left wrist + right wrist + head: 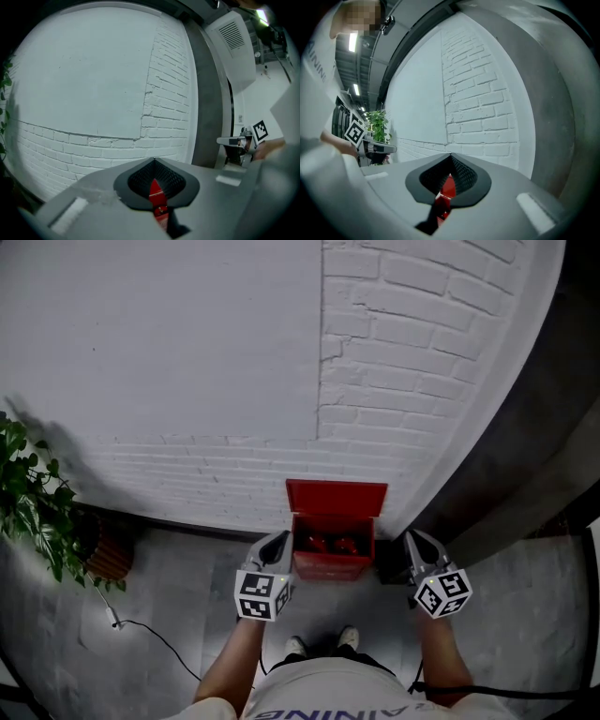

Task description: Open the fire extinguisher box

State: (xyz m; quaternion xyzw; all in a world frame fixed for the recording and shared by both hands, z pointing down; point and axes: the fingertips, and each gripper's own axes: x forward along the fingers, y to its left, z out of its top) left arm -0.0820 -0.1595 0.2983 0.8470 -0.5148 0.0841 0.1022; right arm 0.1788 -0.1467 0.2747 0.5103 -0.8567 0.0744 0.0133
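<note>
The red fire extinguisher box (330, 564) stands on the floor against the white brick wall. Its lid (336, 495) is raised and leans back on the wall. Red extinguishers (328, 544) show inside. My left gripper (277, 542) hangs just left of the box, jaws together, holding nothing. On the other side, my right gripper (417, 542) is also shut and empty. In the left gripper view the left gripper (154, 160) has its tips meeting, with red showing below them. The right gripper (450, 154) looks the same in its own view.
A potted plant (37, 502) stands at the left by the wall, with a cable (150, 634) trailing over the floor. A dark grey column (525, 427) rises right of the box. The person's shoes (323, 643) are just in front of the box.
</note>
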